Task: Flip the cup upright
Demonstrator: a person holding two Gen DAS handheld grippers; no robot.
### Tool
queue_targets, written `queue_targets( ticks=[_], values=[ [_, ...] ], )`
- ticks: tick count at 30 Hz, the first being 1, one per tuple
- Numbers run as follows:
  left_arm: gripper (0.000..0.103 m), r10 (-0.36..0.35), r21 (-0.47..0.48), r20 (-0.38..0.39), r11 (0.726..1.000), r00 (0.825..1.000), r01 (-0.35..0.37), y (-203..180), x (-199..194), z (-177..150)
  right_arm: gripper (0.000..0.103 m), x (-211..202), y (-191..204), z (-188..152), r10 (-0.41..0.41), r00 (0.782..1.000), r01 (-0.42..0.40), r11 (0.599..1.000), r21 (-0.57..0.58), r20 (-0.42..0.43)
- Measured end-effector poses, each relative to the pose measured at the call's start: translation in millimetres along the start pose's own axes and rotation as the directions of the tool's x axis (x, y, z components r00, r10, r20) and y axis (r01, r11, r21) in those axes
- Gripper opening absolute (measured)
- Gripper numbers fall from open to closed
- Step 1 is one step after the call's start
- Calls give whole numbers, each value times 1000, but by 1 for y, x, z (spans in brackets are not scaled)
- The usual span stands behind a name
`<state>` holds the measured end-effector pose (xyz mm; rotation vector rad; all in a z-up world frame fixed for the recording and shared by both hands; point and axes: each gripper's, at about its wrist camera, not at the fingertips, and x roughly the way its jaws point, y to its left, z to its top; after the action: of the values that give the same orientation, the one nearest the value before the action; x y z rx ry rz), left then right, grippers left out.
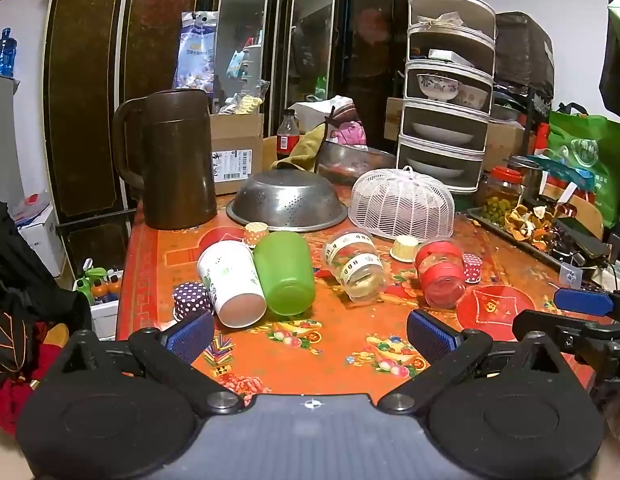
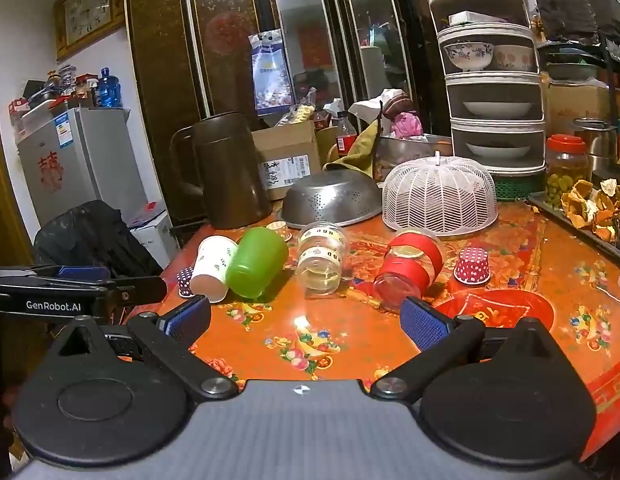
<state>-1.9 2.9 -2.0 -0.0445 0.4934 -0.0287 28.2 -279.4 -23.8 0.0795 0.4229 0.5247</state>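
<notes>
Where it lies tipped sideways, green cup (image 1: 285,273) shows glossy plastic.

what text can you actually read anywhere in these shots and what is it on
"GenRobot.AI": on the left gripper, seen from the right wrist camera.
"HBD": on the bands of the clear cup lying on its side.
Clock numerals, shipping label on the cardboard box, red disc character: too small or blurred.

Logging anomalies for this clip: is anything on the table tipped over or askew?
Yes. Four cups lie on their sides in a row: white paper cup, green cup, clear banded cup, red-banded cup. No spill visible.
</notes>
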Motion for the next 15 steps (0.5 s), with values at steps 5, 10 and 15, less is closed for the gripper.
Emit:
queue_targets(
  ticks=[5,10,15],
  values=[
    [103,-1,-1,-2,1000,1000,1,1,0,0,102,2,0,0,5,1000,-5,1000,0,-7],
    [103,-1,-3,-4,1000,1000,1,0,0,0,102,1,0,0,7,1000,-7,1000,3,-9],
    [103,-3,-2,-3,1000,1000,3,-1,0,0,102,2,-1,-1,10,1000,-10,1000,4,-19]
  ],
)
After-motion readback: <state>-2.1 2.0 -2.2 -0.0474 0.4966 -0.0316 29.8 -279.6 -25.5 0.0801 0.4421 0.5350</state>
